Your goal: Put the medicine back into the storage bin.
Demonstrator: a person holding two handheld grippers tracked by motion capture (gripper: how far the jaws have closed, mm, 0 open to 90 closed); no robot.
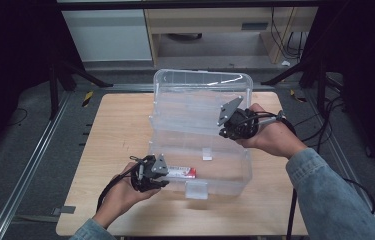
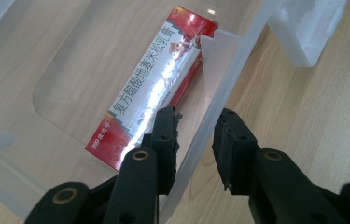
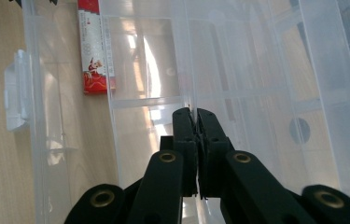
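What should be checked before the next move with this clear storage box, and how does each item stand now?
1. Lid stands raised behind the storage box: ok.
2. Right gripper is shut on the lid's clear plastic: ok.
3. Left gripper straddles the storage box's front wall, one jaw inside and one outside: ok.
4. Left pads press that wall: not ok, a gap shows at the outer pad.
5. Red-and-white medicine carton lies flat inside, against the front wall: ok.
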